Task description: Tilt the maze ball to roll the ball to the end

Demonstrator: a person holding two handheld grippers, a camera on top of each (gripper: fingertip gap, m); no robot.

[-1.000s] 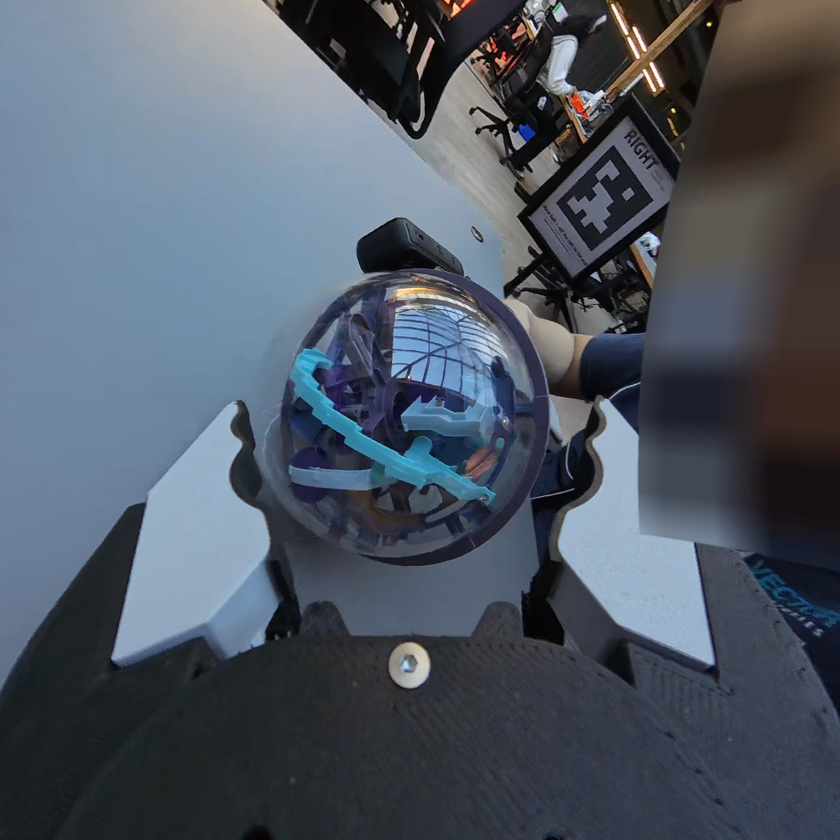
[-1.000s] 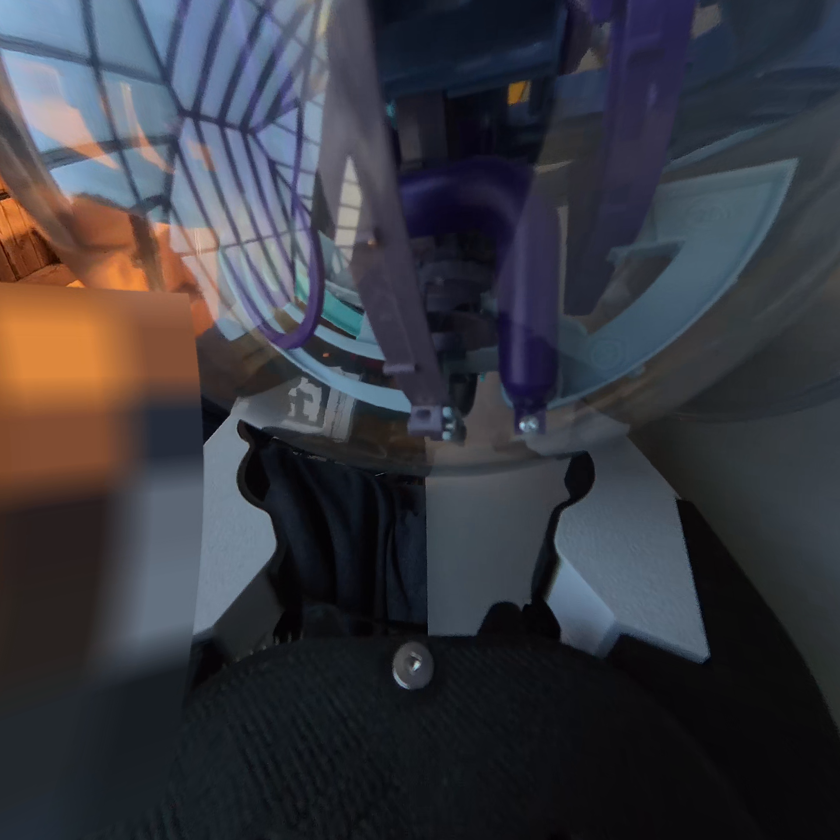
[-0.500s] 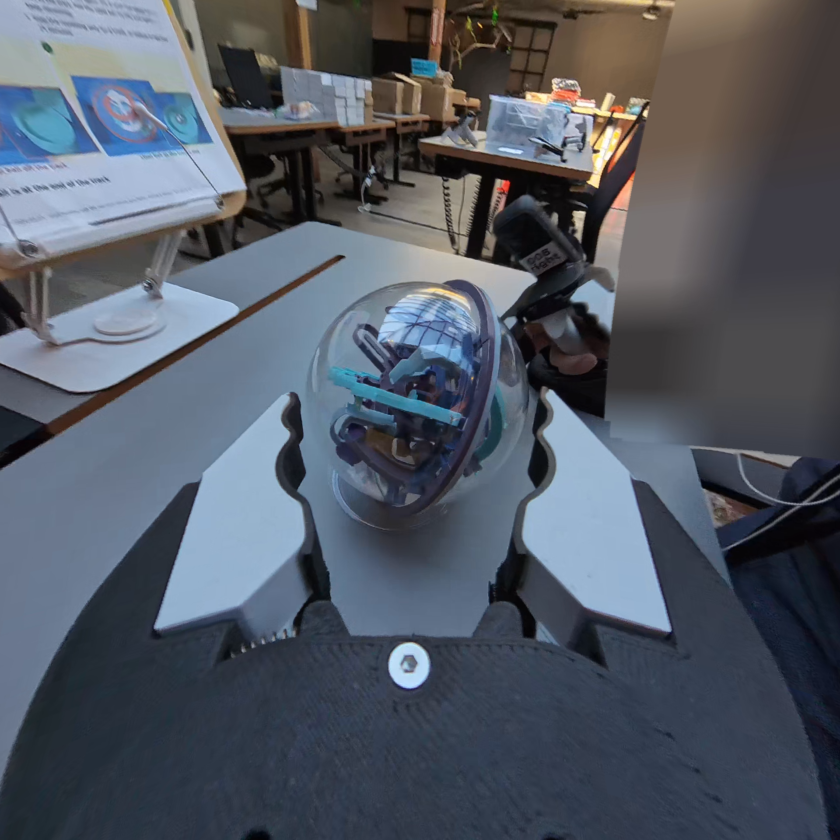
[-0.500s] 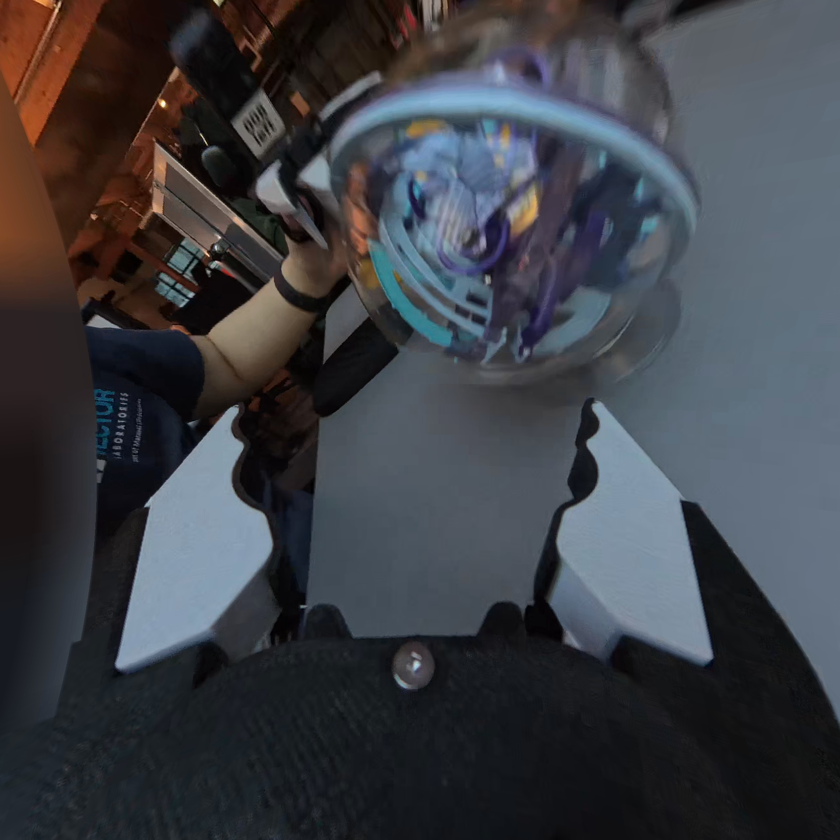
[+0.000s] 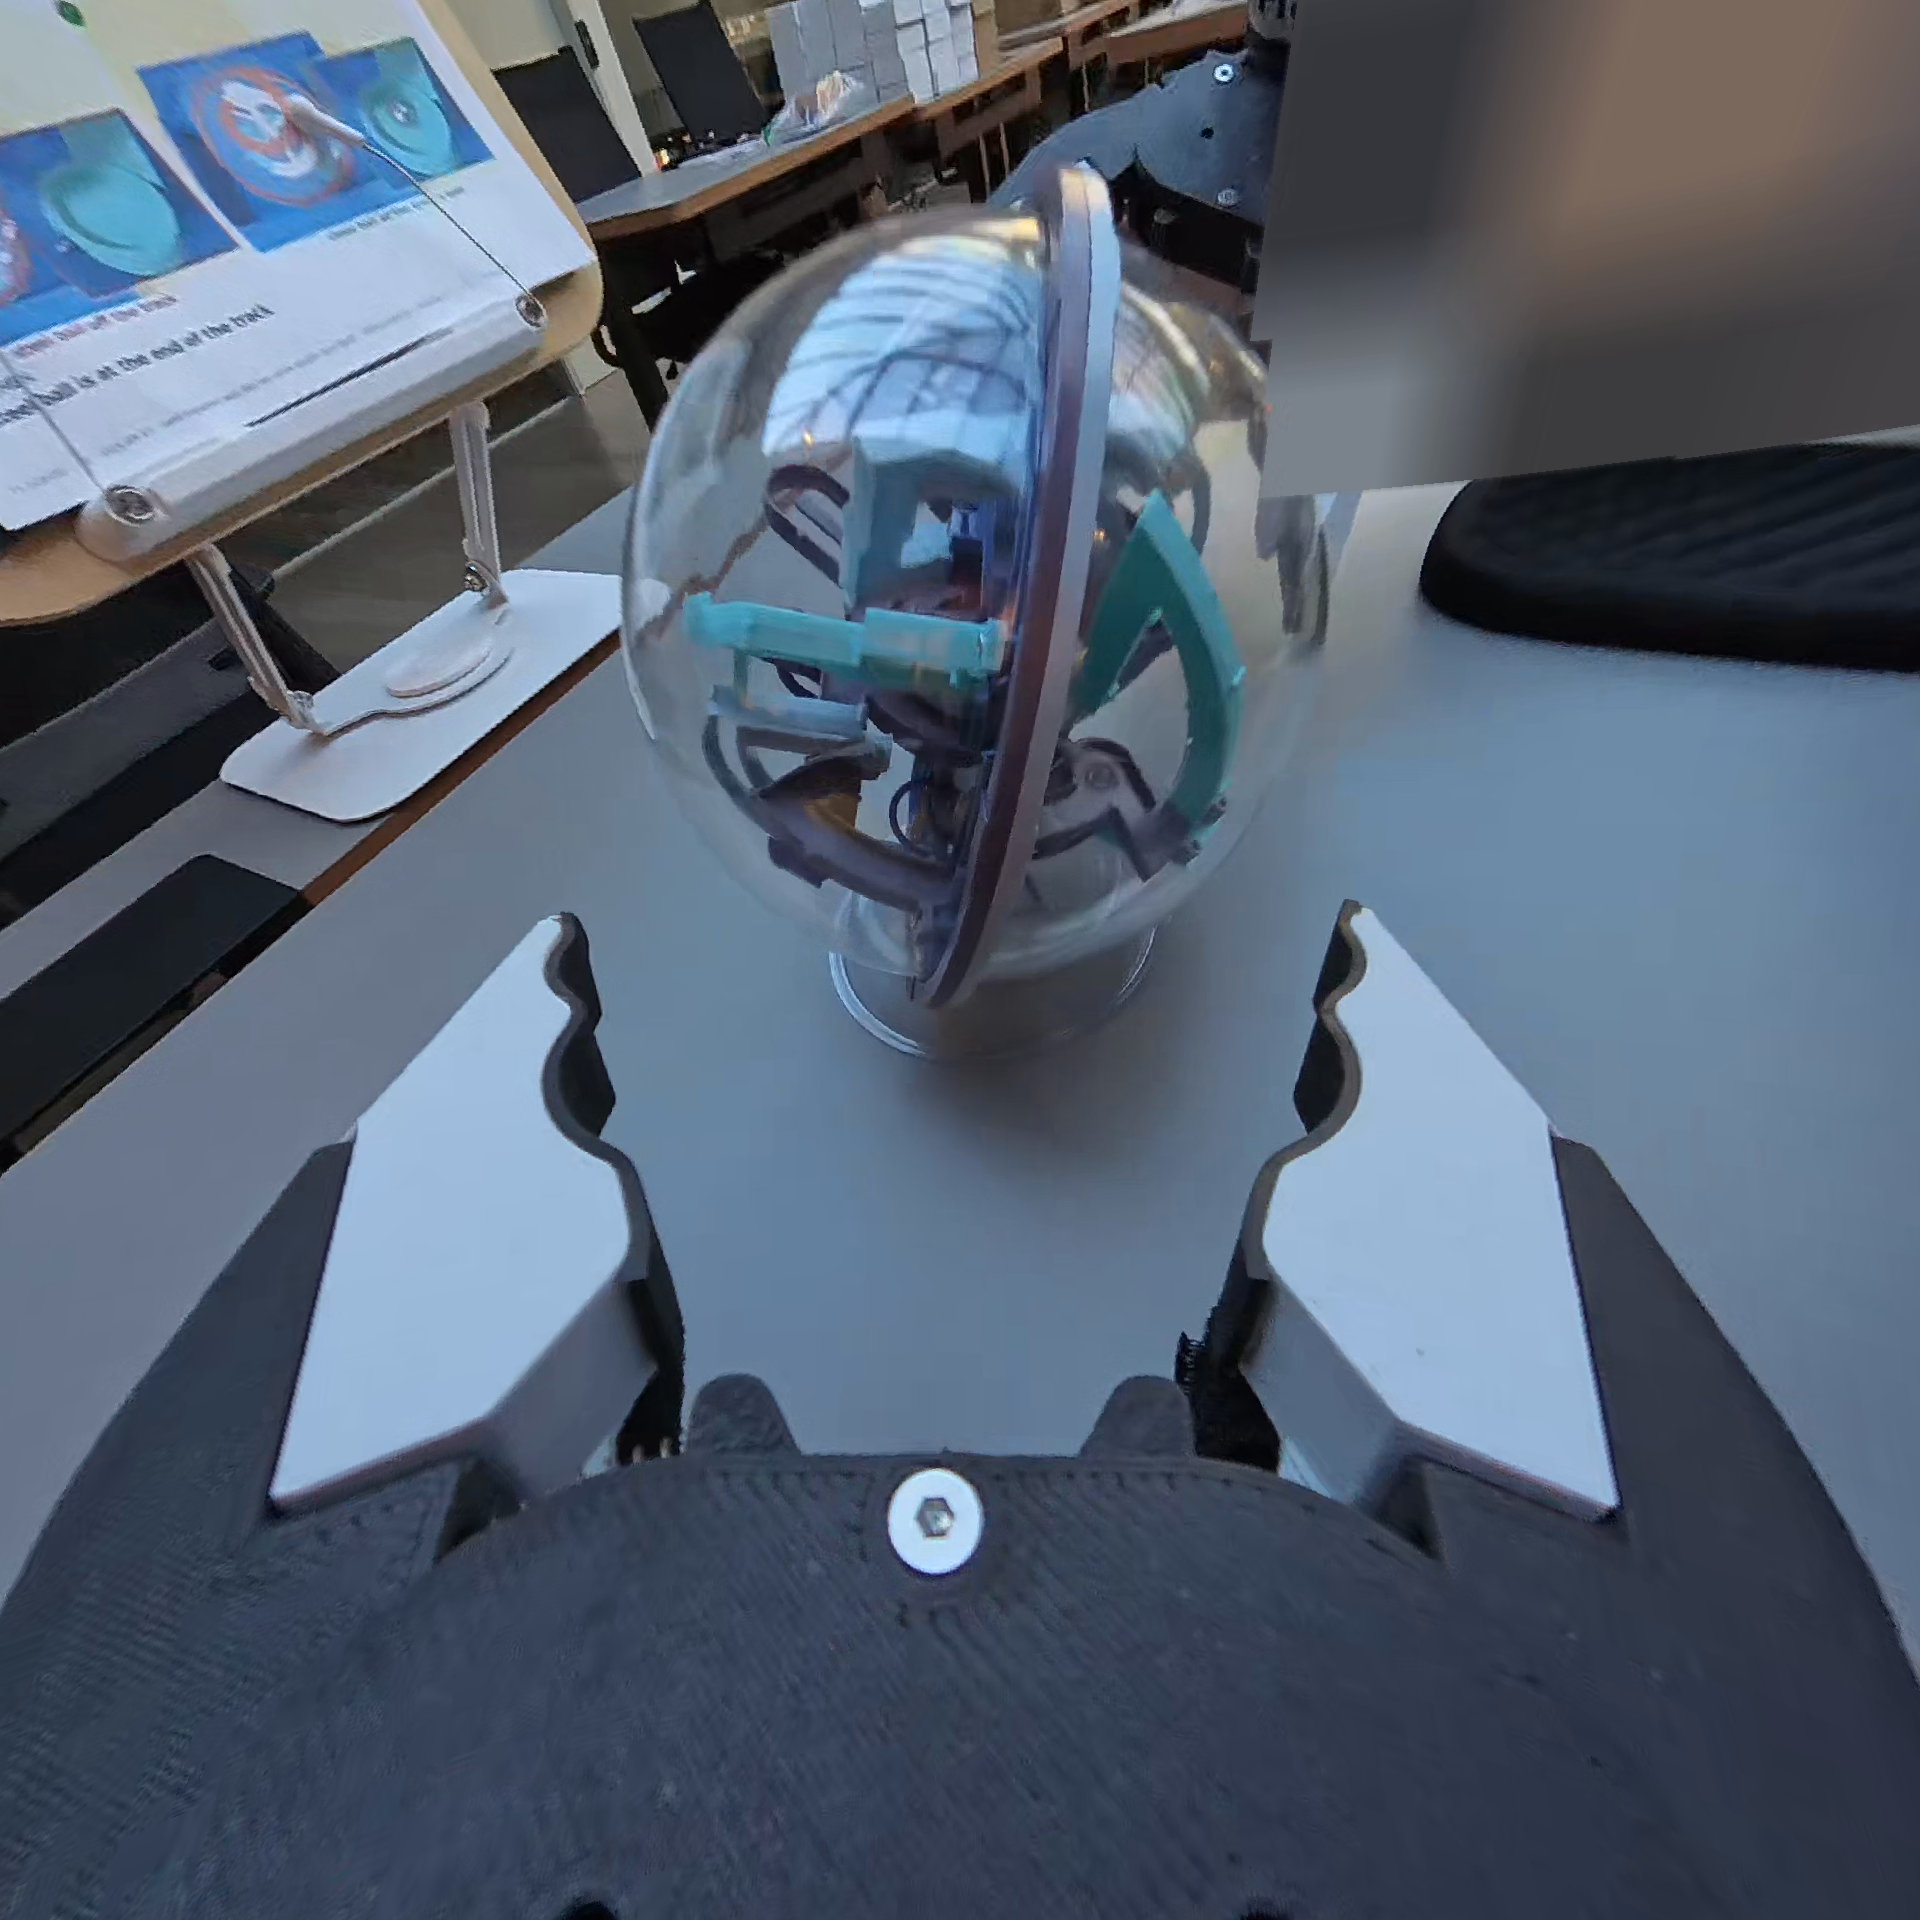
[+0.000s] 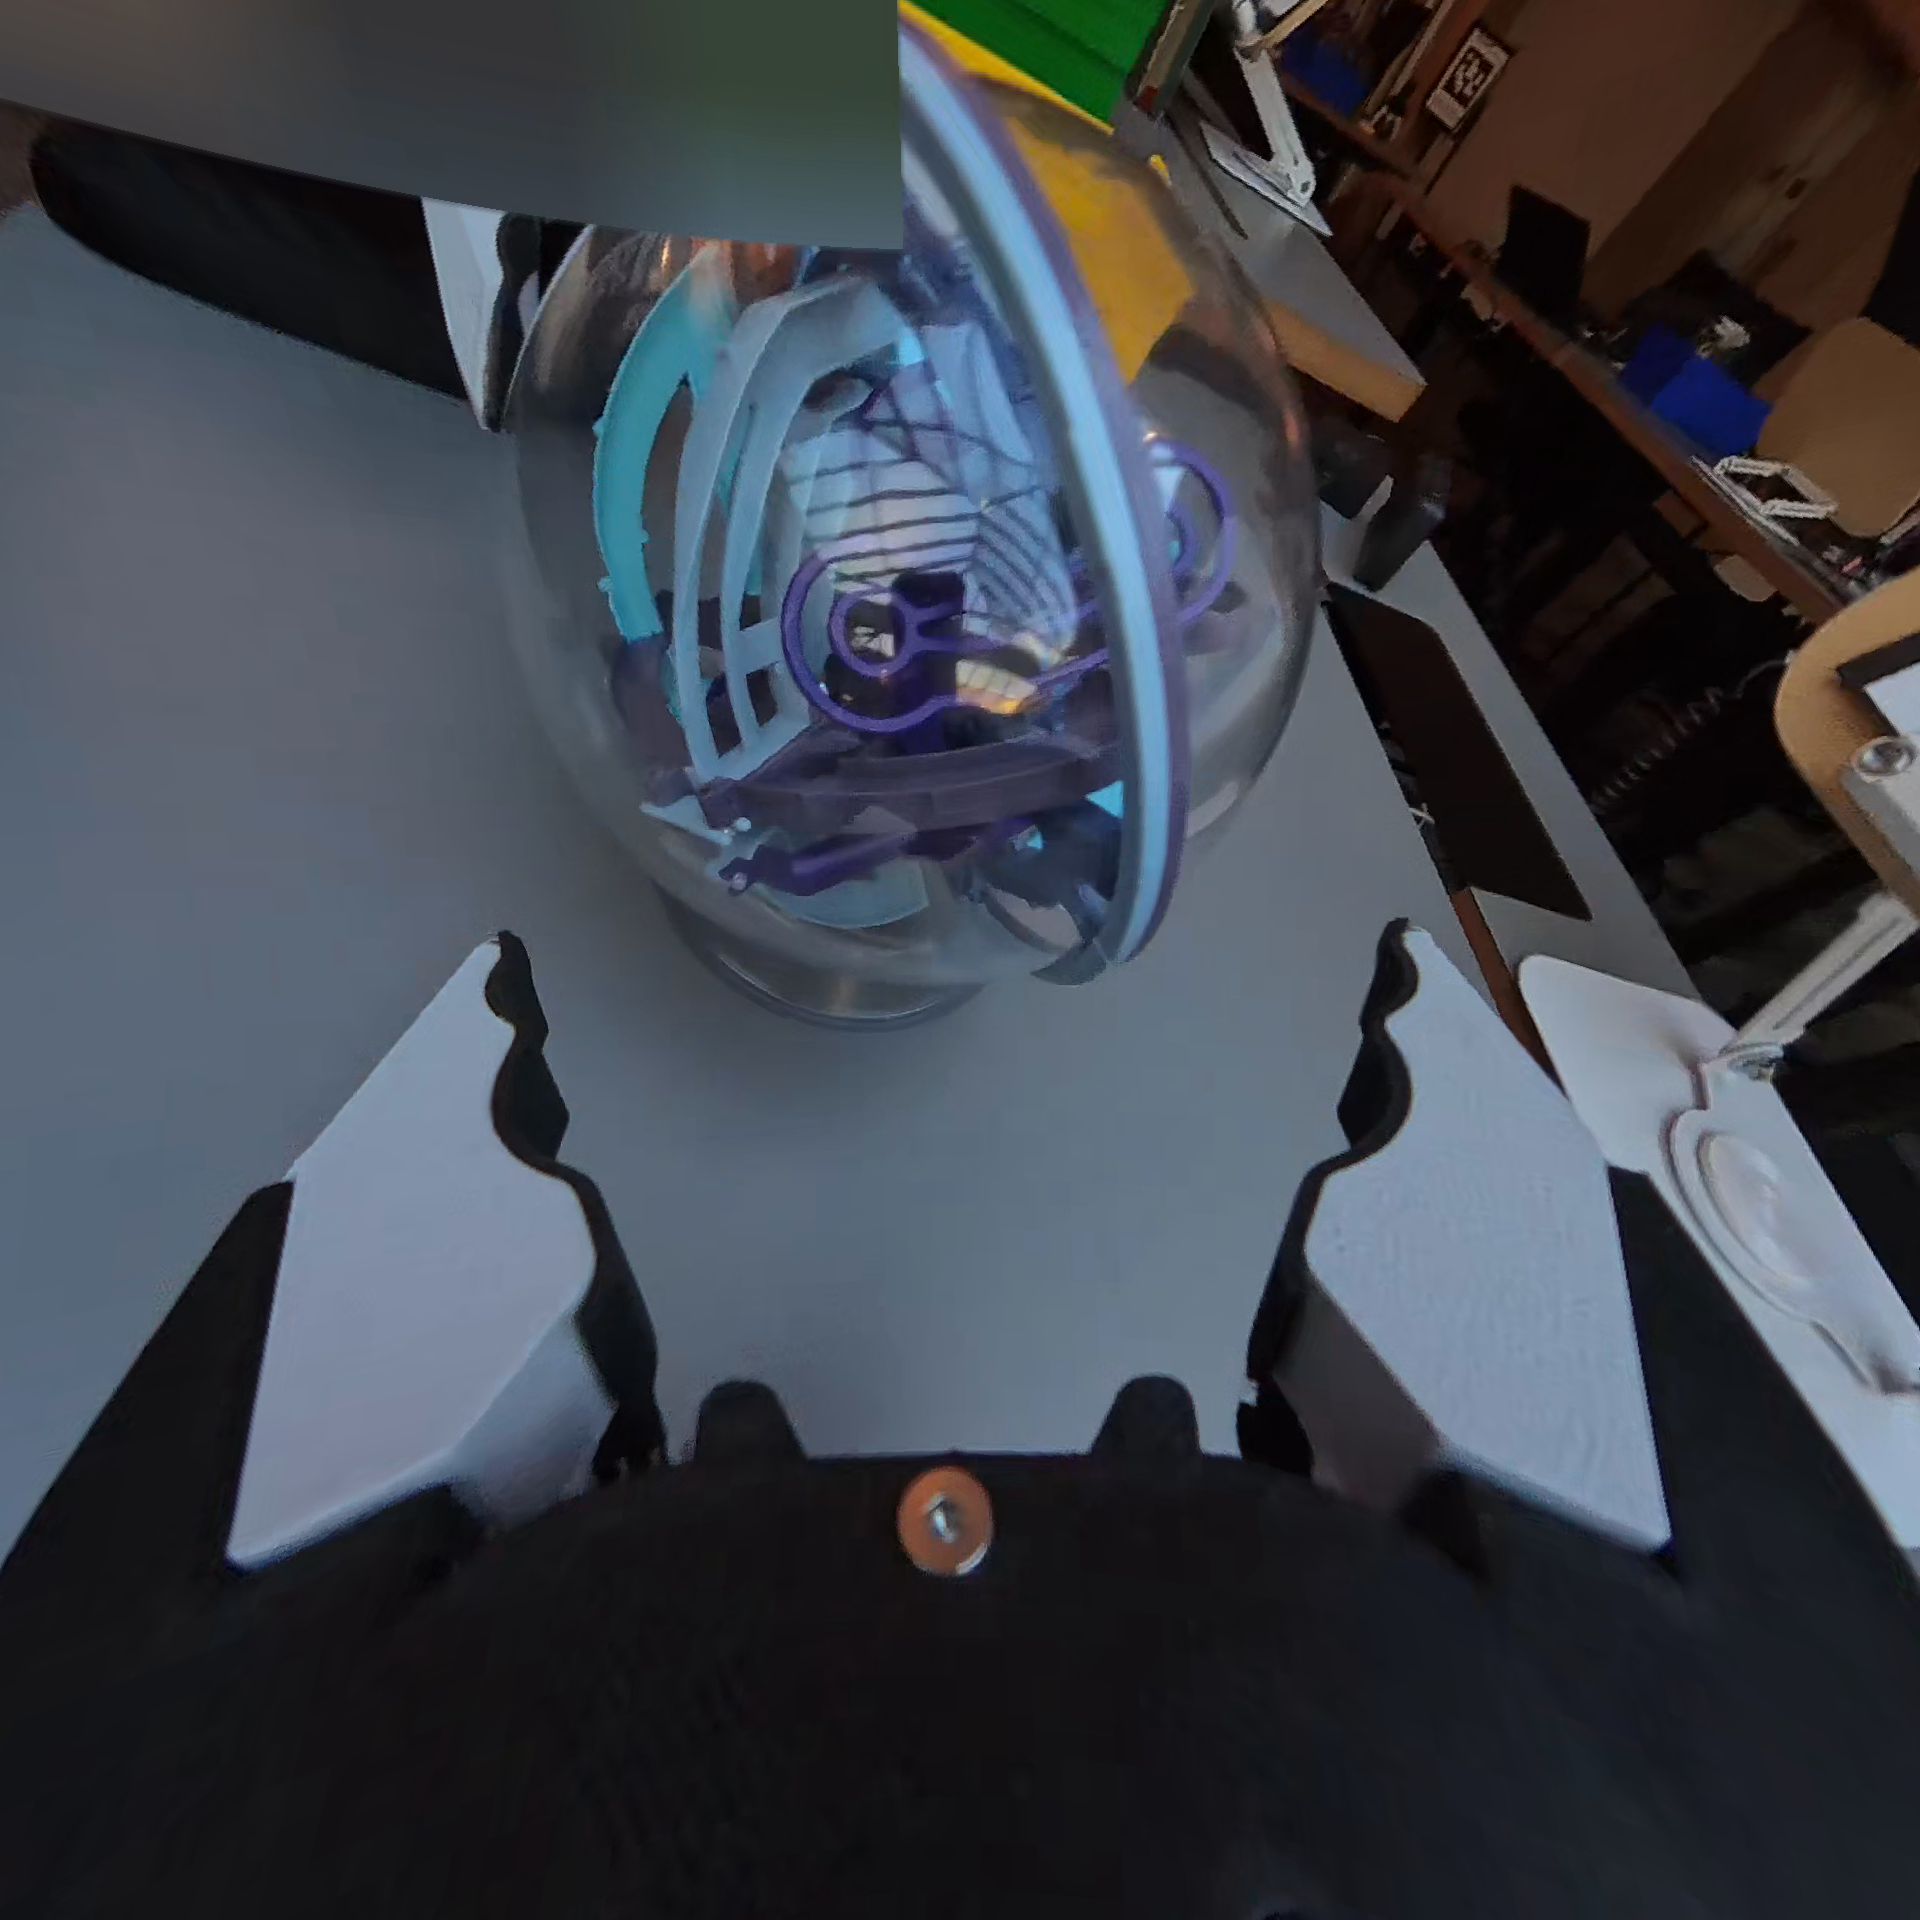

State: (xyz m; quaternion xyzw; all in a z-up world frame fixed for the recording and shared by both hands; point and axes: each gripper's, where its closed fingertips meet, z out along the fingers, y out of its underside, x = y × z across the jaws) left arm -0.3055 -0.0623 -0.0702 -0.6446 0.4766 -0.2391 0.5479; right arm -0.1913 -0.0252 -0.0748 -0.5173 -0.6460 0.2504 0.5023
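The maze ball (image 5: 956,644) is a clear sphere with teal, grey and purple tracks inside and a purple seam ring. It stands on a clear ring base (image 5: 987,997) on the grey table (image 5: 1558,883). My left gripper (image 5: 956,925) is open and empty, its tips just short of the base. In the right wrist view the maze ball (image 6: 904,623) stands on its base (image 6: 842,992). My right gripper (image 6: 951,940) is open and empty, just in front of it. I cannot make out the small ball inside.
A document stand with a printed sheet (image 5: 239,260) stands on a white base (image 5: 416,707) to the left; its base also shows in the right wrist view (image 6: 1714,1174). A black pad (image 5: 1683,561) lies at the far right. Other tables stand behind.
The maze ball was held up between the grippers a second ago; it now stands on its ring base on the table. Both grippers have let go and drawn back, jaws open.
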